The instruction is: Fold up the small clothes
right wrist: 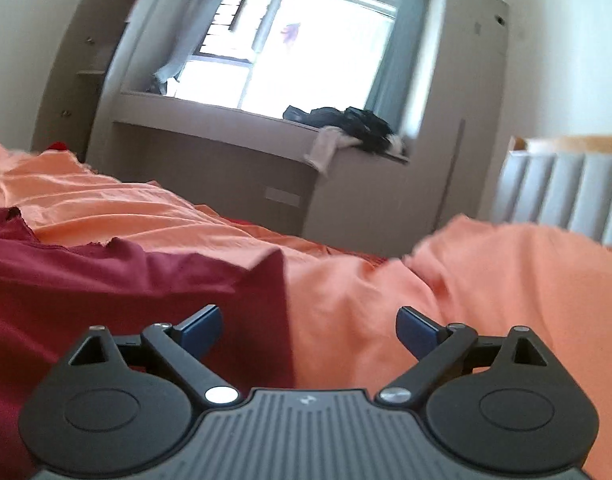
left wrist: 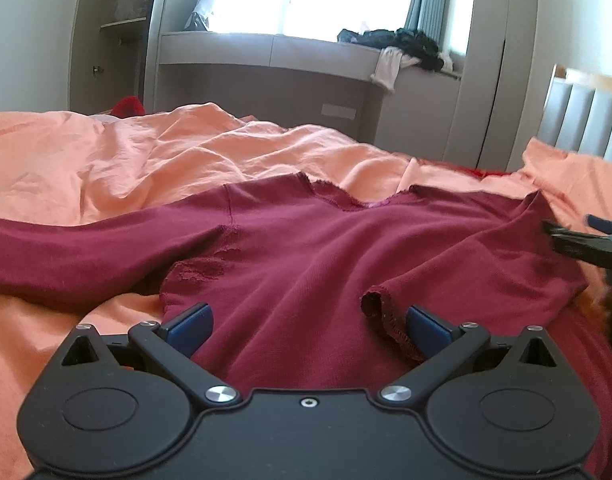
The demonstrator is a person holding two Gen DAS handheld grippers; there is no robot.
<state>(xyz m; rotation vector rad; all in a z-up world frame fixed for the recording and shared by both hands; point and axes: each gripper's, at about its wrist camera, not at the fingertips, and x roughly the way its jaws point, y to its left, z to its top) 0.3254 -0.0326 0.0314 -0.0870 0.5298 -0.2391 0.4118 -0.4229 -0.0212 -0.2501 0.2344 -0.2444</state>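
A dark red long-sleeved top (left wrist: 306, 248) lies spread on an orange bedsheet (left wrist: 106, 160), neck away from me. Its left sleeve stretches out to the left; its right sleeve is folded in over the body, with the cuff (left wrist: 381, 312) near my left gripper's right finger. My left gripper (left wrist: 307, 326) is open and empty, low over the top's lower body. My right gripper (right wrist: 307, 330) is open and empty over the top's right edge (right wrist: 266, 300), where red cloth meets the sheet (right wrist: 465, 300). It also shows blurred at the right edge of the left wrist view (left wrist: 585, 244).
A grey window bench (left wrist: 274, 60) stands beyond the bed, with a heap of dark and white clothes (left wrist: 409, 48) on it. A cabinet with shelves (left wrist: 110, 36) is at the back left. A padded grey headboard (right wrist: 561, 192) stands at the right.
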